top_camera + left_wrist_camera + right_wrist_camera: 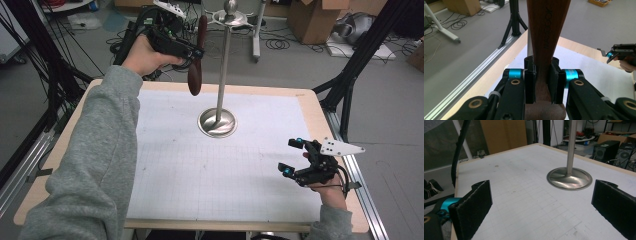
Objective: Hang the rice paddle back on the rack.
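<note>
Left gripper (192,51) clamped on wooden tool (196,57), long axis upright, just beside the stand (223,70).
Right gripper (295,156) wide open, empty, well apart from stand.

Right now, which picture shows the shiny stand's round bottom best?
The right gripper view: the stand's round base sits close, whole and unblocked. The high view shows it smaller; in the left gripper view the wooden utensil hides it.

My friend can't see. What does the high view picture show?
A person's left tool holds a brown wooden utensil up beside a tall metal stand on a white table mat. The right tool rests open near the table's right edge.
</note>
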`<state>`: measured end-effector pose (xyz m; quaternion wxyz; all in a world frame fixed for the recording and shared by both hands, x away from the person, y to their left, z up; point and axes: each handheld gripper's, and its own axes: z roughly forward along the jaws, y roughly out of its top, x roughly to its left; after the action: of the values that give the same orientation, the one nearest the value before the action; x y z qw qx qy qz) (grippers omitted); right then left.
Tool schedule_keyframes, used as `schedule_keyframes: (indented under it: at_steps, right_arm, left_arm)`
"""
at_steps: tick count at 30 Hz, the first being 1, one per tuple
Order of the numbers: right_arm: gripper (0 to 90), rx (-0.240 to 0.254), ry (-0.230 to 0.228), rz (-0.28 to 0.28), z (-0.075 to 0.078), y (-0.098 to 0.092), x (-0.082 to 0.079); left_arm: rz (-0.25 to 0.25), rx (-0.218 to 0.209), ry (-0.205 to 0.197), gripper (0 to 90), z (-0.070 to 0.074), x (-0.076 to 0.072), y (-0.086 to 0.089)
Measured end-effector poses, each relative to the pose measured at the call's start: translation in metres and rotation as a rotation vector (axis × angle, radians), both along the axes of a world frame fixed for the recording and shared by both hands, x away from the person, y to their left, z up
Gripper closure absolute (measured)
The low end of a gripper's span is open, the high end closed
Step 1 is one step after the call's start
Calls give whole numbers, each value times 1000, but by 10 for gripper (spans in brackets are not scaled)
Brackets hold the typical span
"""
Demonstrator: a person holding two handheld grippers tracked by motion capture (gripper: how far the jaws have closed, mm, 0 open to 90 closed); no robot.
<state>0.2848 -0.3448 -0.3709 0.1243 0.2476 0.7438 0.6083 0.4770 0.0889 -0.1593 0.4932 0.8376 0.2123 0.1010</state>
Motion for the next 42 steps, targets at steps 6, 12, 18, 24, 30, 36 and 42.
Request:
schedule_keyframes:
  at_steps: [6,12,18,24,30,36,42]
  right_arm:
    - [19,-3,4,1,-2,0,1]
    - [19,-1,1,2,-2,-1,1]
    - [19,-1,7,2,-3,-1,2]
    - [19,4,8,-4,-3,-3,2]
    - [19,2,11,-5,-3,-4,2]
    - [19,5,15,-10,-5,-5,2]
    - [19,12,15,-4,-4,-5,2]
  left_arm:
    - [9,5,-10,776,0,0,-2]
    - [1,1,-8,776,0,1,-6]
    - [2,-1,-5,776,1,1,-8]
    - [0,6,0,776,-1,2,-11]
    - [-5,9,3,776,-3,4,-13]
    - [-4,18,2,776,-4,5,-14]
    - [0,12,13,775,-4,5,-15]
